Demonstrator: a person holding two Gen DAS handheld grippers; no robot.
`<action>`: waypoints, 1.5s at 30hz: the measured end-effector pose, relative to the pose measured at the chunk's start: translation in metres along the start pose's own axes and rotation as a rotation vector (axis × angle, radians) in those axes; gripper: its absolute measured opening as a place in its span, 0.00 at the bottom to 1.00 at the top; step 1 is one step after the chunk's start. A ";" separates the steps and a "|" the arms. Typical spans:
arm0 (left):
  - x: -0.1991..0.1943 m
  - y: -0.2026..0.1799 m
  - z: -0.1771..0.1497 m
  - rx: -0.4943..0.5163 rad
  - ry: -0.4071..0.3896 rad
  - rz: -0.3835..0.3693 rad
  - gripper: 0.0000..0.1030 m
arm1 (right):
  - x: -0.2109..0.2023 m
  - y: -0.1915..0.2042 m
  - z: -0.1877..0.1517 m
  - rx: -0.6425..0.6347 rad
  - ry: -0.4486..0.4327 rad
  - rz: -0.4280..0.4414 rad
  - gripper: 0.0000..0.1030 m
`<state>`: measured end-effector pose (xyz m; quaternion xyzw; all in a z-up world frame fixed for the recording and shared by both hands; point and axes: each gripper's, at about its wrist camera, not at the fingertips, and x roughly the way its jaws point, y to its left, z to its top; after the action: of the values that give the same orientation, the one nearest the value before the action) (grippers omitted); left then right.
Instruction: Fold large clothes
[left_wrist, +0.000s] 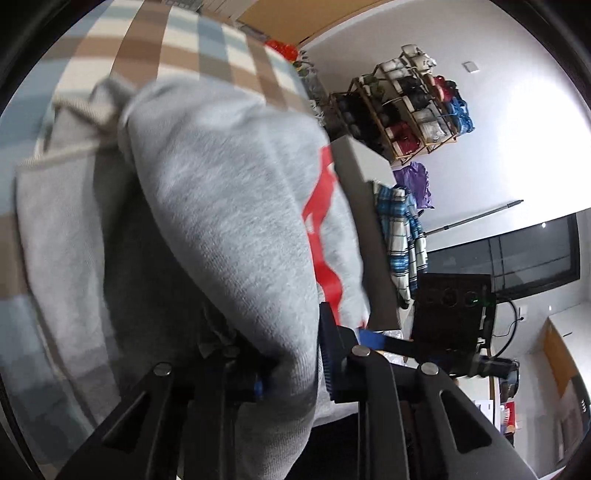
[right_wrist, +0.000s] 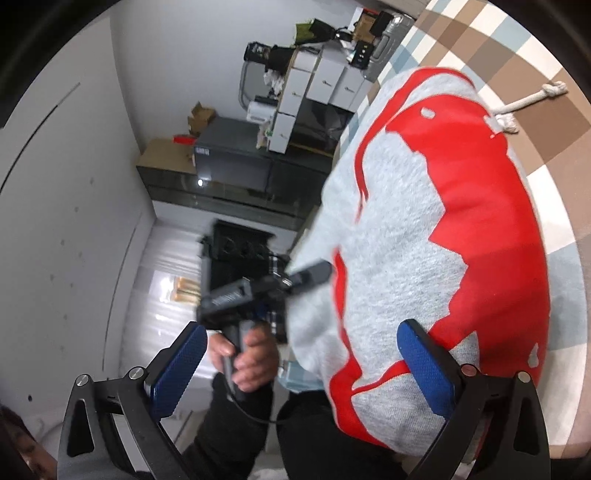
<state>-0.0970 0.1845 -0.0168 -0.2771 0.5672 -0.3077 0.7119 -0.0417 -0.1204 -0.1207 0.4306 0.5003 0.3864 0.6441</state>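
**Left claw clamps the sweatshirt edge; right claw stands wide**

The left claw (left_wrist: 291, 365) is pinched narrow on a thick fold of the grey sweatshirt (left_wrist: 221, 192), which runs up and away from its pads over the checked blanket (left_wrist: 155, 55). In the right wrist view the right claw (right_wrist: 303, 365) gapes wide with nothing pressed between its blue pads; the sweatshirt's red print (right_wrist: 491, 229) lies just ahead of its right finger, and the person's hand (right_wrist: 247, 362) gripping the other tool shows between the fingers.

To fold cleanly, I judge the left claw should carry its edge across evenly while the right takes the matching corner, keeping the cloth taut.

No brand or readable writing shows; the red print forms shapes, not legible letters.
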 end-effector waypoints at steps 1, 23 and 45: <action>-0.001 -0.005 0.003 0.009 -0.004 -0.002 0.16 | 0.002 0.001 0.000 -0.001 0.005 -0.008 1.00; -0.007 0.080 -0.031 -0.124 -0.066 0.032 0.15 | 0.104 0.041 0.004 -0.144 0.323 -0.555 1.00; 0.048 0.062 0.101 -0.051 -0.011 0.251 0.73 | 0.055 0.019 -0.011 -0.174 0.112 -0.235 1.00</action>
<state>0.0173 0.1941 -0.0727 -0.2237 0.6010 -0.2001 0.7407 -0.0427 -0.0613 -0.1211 0.2893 0.5470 0.3739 0.6908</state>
